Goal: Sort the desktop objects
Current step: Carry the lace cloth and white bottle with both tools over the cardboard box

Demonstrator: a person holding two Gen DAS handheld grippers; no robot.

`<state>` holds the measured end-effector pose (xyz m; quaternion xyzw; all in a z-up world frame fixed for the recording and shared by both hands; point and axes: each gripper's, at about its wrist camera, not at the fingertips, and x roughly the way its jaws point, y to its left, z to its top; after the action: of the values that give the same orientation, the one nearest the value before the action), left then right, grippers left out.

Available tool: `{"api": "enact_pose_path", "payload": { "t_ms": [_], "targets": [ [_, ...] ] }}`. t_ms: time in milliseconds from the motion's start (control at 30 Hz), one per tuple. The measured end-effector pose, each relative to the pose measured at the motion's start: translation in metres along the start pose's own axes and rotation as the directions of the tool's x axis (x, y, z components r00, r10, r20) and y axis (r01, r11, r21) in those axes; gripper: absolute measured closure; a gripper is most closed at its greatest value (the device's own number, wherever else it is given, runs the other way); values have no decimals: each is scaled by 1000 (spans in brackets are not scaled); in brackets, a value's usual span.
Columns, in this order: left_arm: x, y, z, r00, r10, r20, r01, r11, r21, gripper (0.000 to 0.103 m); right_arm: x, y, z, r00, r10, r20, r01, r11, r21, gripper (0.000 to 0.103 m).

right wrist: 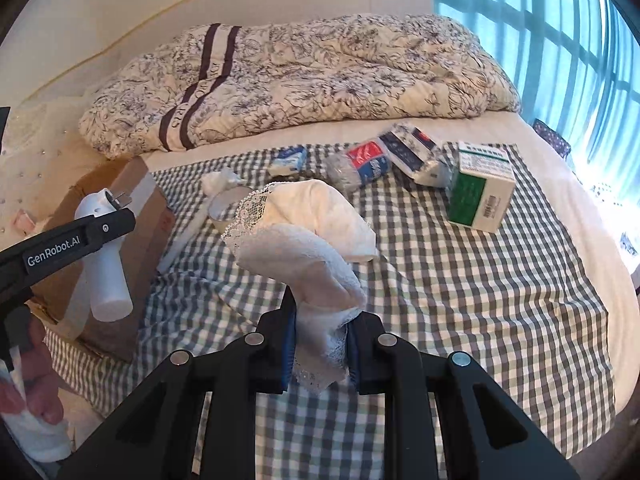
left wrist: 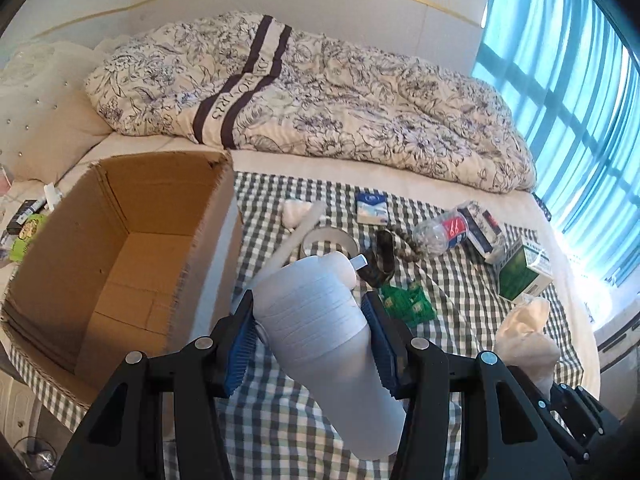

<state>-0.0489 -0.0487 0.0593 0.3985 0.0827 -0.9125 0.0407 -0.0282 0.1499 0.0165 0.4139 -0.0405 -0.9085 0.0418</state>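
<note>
My left gripper (left wrist: 308, 320) is shut on a white plastic handheld device (left wrist: 320, 320) with a metal prong at its top, held above the checked cloth just right of the open cardboard box (left wrist: 120, 248). The device also shows in the right wrist view (right wrist: 105, 256), beside the box (right wrist: 136, 216). My right gripper (right wrist: 322, 320) is shut on a white lace cloth (right wrist: 304, 232), lifted above the checked cloth (right wrist: 460, 280). On the checked cloth lie a crushed water bottle (right wrist: 360, 166), a green and white carton (right wrist: 480, 192), a tape roll (left wrist: 328, 240) and a tissue pack (left wrist: 372, 208).
A floral duvet (left wrist: 320, 100) fills the far side of the bed. A blue curtain (left wrist: 580, 80) hangs at the right. Small items (left wrist: 28, 224) lie left of the box. A black strap (left wrist: 380, 256) and a green packet (left wrist: 408, 300) lie mid-cloth.
</note>
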Motion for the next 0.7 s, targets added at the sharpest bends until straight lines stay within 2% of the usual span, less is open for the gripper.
{"api": "enact_pose_path", "payload": {
  "t_ms": [200, 700],
  "targets": [
    [-12, 19, 5, 1000, 7, 16, -7, 1000, -17, 50, -8, 31, 7, 999, 14, 33, -12, 999, -48, 83],
    [-35, 78, 18, 998, 37, 51, -33, 996, -86, 50, -15, 94, 14, 997, 56, 46, -50, 989, -138, 83]
  ]
}}
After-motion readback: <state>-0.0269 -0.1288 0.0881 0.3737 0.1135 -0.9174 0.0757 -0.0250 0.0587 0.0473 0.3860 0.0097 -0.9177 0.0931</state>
